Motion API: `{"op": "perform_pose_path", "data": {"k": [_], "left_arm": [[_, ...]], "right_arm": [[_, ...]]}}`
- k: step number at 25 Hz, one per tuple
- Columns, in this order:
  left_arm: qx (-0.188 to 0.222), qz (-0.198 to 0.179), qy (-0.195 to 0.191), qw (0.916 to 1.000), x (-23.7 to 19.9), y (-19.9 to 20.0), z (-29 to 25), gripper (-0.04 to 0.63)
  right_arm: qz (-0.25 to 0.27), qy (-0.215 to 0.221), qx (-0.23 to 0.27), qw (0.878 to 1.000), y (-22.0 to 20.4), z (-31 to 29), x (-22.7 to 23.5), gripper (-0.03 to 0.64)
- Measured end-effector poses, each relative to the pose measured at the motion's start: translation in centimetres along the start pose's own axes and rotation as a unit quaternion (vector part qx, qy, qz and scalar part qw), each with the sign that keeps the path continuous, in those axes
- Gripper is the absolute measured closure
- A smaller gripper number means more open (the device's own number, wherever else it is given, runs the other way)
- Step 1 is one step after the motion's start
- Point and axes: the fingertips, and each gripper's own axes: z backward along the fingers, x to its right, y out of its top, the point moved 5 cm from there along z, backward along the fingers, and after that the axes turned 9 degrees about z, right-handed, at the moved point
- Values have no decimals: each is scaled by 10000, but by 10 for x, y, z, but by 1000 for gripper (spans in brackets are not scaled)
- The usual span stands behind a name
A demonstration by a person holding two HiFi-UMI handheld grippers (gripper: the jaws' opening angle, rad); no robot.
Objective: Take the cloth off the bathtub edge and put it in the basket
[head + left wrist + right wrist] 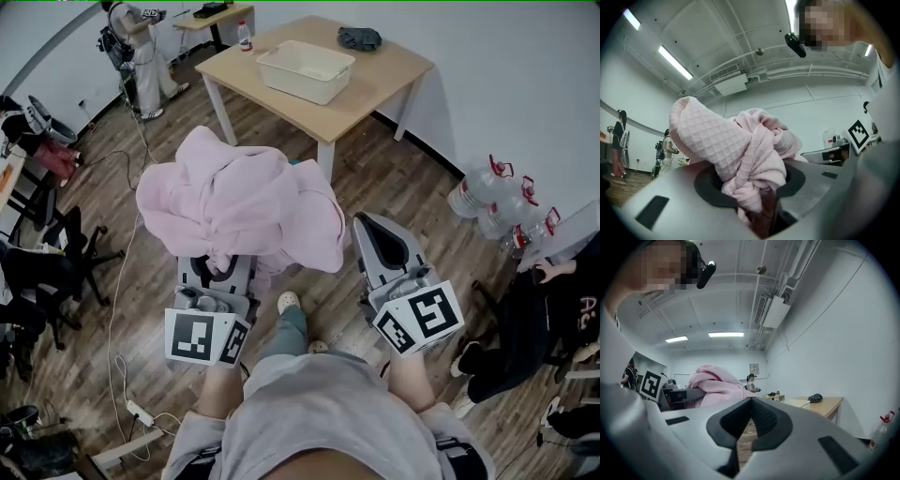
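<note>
A bundled pink waffle cloth [244,202] hangs over my left gripper [220,267], which is shut on it and holds it up in the air. In the left gripper view the cloth [740,145] is bunched between the jaws and hides most of what lies ahead. My right gripper [364,225] is beside the cloth on its right, shut and holding nothing. The right gripper view shows the cloth [715,380] to the left of its jaws. A white basket [305,70] stands on a wooden table [375,89] ahead across the floor.
A dark crumpled cloth [360,38] and a bottle [245,36] are also on the table. Large water jugs [497,202] stand by the right wall. A person [141,56] stands at far left, another sits at right [544,319]. Office chairs [56,253] and a cable line the left.
</note>
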Motion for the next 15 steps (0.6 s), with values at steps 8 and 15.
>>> {"op": "perform_pose_path", "data": {"k": [8,15], "left_arm": [[0,51,-196,9998,-28,-4,-63,407],[-33,58,-436,9990,-64,-5,-118,407]], "right_arm": [[10,-264,-41,9996,-3,-45,38,611],[39,-452,-38,9990,-4,-101,63,611]]}}
